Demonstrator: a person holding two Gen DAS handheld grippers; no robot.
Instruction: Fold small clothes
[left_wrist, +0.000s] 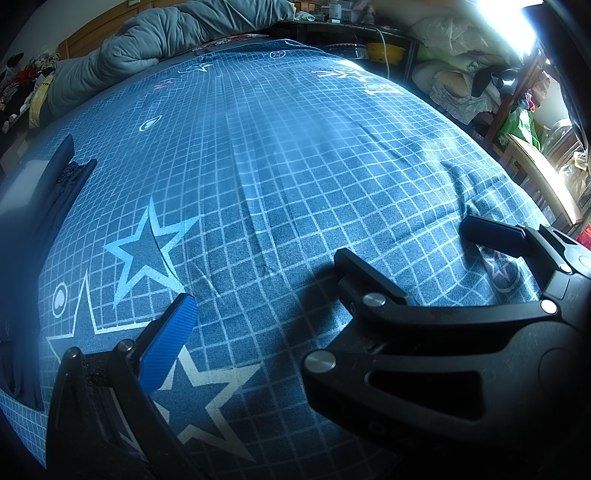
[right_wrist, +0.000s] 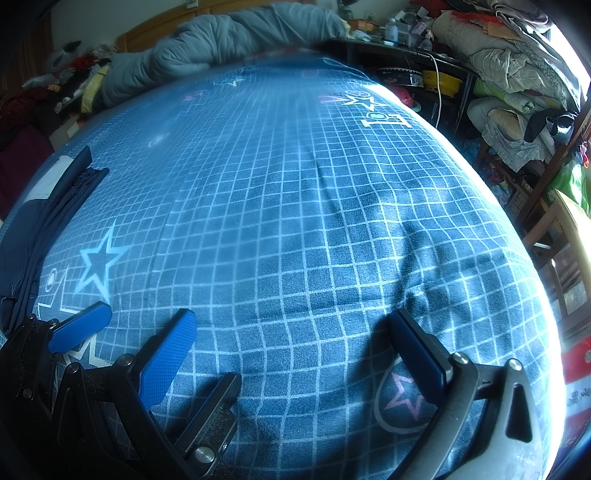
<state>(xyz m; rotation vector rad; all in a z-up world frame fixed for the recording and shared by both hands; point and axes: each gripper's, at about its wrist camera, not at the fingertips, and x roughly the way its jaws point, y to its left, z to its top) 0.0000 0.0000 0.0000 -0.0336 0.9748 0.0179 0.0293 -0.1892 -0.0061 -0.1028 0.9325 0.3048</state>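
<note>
1. Blue-padded tongs first: the right gripper (right_wrist: 291, 321) stands wide, nothing between its fingers, low over the checked bed sheet (right_wrist: 295, 206).
2. Close on its left, the left gripper (left_wrist: 295, 314) shows one blue pad; its other finger hides behind the right tool. Seen from the right wrist view, its fingers stand apart, also empty.
3. A dark navy garment (left_wrist: 55, 192) lies rumpled at the sheet's left edge, untouched, well apart from both tools.
4. Far off, a grey quilt (right_wrist: 221, 40) is bunched at the bed's head.
5. Judged step: reaching, before any fold. Next calls for swinging left, pinching the garment's edge and drawing it to the middle to flatten.
</note>
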